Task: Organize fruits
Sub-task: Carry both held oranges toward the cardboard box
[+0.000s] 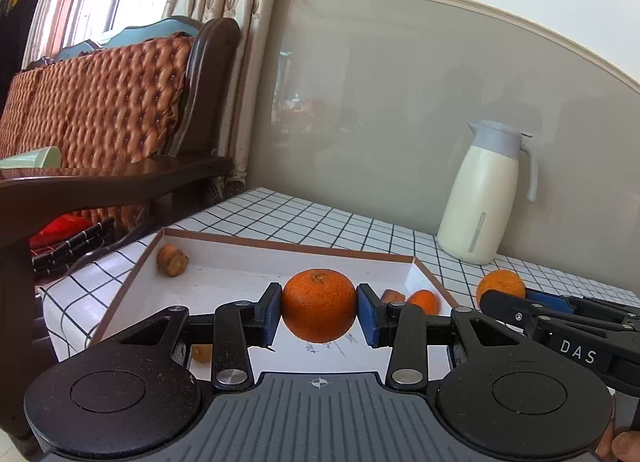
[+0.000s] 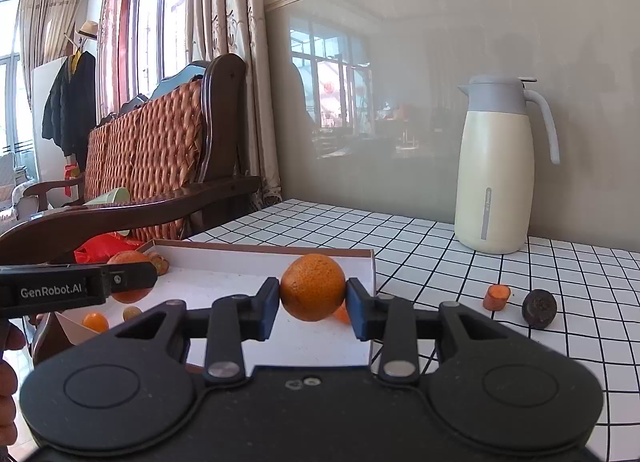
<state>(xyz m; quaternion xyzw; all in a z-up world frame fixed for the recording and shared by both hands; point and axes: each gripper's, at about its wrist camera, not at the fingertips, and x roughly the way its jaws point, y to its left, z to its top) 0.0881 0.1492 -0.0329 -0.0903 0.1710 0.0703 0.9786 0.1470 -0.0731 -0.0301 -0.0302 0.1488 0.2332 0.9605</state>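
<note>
Orange each in left tongs [image 1: 319, 312], right tongs [image 2: 313, 294]; jug [image 2: 496, 178], carrot stub [image 2: 496, 296] nearby.

Left wrist camera: sits low behind its own fingers [image 1: 272, 314], looks forward along them over the white tray [image 1: 224, 274] toward the grey wall; close in. The thermos jug [image 1: 480, 198] stands beyond the right fingertip, the sofa beyond the left one.

Right wrist camera: same low seat behind its fingers [image 2: 268, 304], facing the same wall, tray [image 2: 256, 262] ahead and left of the fingers, jug [image 2: 496, 170] ahead right.

Shared: tray, jug, checked tablecloth [image 1: 320, 222], sofa. Each view catches the other gripper at its edge.
</note>
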